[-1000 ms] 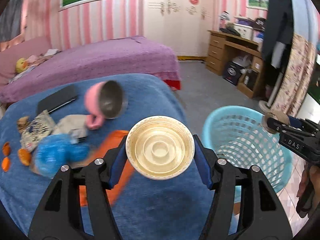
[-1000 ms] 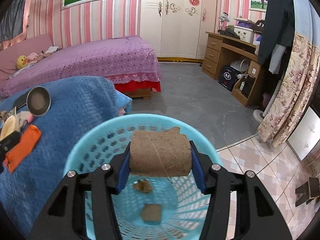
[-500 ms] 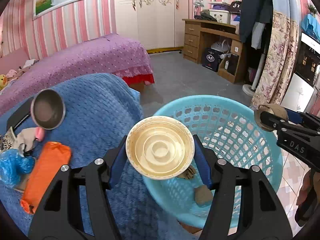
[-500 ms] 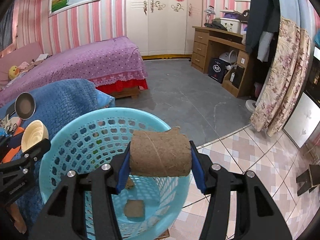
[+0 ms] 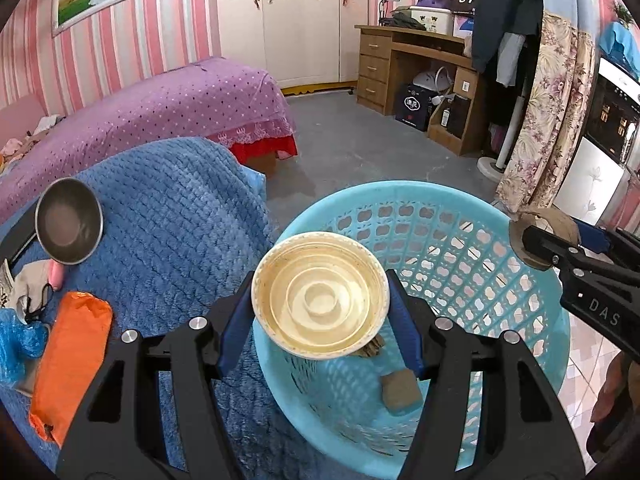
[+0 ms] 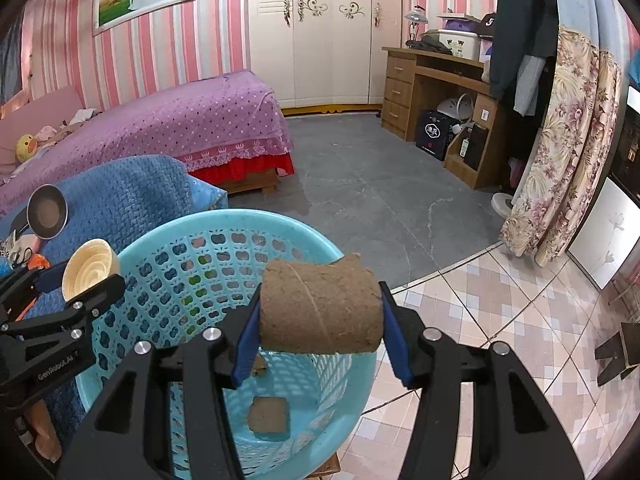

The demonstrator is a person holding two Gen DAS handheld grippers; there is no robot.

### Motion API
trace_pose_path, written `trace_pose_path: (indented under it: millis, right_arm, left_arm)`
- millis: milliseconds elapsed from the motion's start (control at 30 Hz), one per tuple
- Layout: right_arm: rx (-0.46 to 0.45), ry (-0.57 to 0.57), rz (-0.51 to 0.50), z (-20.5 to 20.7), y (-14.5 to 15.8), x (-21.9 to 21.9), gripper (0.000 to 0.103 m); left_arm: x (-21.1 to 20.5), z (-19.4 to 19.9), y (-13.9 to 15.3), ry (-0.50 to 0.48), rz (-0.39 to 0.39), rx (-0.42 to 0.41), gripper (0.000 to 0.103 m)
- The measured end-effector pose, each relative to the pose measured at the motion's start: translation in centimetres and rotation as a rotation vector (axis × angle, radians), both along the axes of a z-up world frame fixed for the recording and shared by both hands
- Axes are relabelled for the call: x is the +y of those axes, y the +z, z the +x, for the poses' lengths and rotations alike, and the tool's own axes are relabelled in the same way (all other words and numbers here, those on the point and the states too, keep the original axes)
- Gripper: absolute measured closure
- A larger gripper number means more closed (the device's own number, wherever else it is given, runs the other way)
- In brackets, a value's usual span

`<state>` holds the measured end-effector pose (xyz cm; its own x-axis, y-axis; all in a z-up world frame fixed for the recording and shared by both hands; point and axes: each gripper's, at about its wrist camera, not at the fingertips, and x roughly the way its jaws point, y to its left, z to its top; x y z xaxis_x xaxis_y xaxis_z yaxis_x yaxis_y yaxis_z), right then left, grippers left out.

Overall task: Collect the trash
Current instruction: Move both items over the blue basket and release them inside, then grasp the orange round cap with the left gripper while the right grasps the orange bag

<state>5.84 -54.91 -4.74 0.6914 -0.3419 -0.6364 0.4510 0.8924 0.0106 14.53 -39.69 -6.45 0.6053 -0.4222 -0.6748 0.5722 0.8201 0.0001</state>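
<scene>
Pink bedroom; both grippers are hanging over the basket [image 5: 516, 268]. Left gripper [image 5: 320, 312] is squeezing a bowl [image 5: 320, 300], right gripper [image 6: 318, 320] a roll [image 6: 320, 308]. Dropping early, the bowl may be hitting the rim and falling on the blanket [image 5: 180, 216].

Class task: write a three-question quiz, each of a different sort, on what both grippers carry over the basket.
1. True or false: the left gripper is shut on a cream round paper bowl.
2. The right gripper grips: A) orange packet B) brown cardboard tube C) metal cup.
3. Fill in: both items hang over the light-blue perforated plastic ______.

Key: 1 true; 2 B; 3 basket.
</scene>
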Motion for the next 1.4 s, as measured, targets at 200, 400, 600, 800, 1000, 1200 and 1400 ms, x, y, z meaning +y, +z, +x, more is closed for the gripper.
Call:
trace_pose_path:
  millis: [200,400,600,800,1000,1200,1400]
  right_arm:
    - [-0.001,-0.001,0.003,0.0,0.0,0.0,0.05]
    - [0.004,0.005,-0.006,0.1,0.0,0.3,0.05]
    - [0.006,0.009,-0.016,0.4,0.1,0.9,0.05]
    - [0.003,0.016,-0.012,0.8,0.3,1.6,0.048]
    - [-0.002,0.003,-0.029,1.3,0.9,2.6,0.022]
    - [-0.035,0.009,-0.028,2.0,1.8,4.4,0.01]
    - [-0.049,0.074,-0.046,3.5,2.6,8.0,0.007]
  left_arm:
    - [0.5,0.0,0.1,0.01,-0.02,-0.002,0.024]
    - [2.0,0.3,1.0,0.051,-0.029,-0.024,0.015]
    - [4.4,0.9,2.2,0.106,-0.04,-0.047,0.01]
    - [6.7,1.1,3.0,0.142,-0.045,-0.057,0.009]
    - [9.0,0.6,3.7,0.168,-0.059,-0.061,0.009]
    - [12.5,-0.1,4.9,0.201,-0.051,-0.103,0.006]
    - [17.7,-0.3,5.6,0.259,-0.048,-0.096,0.006]
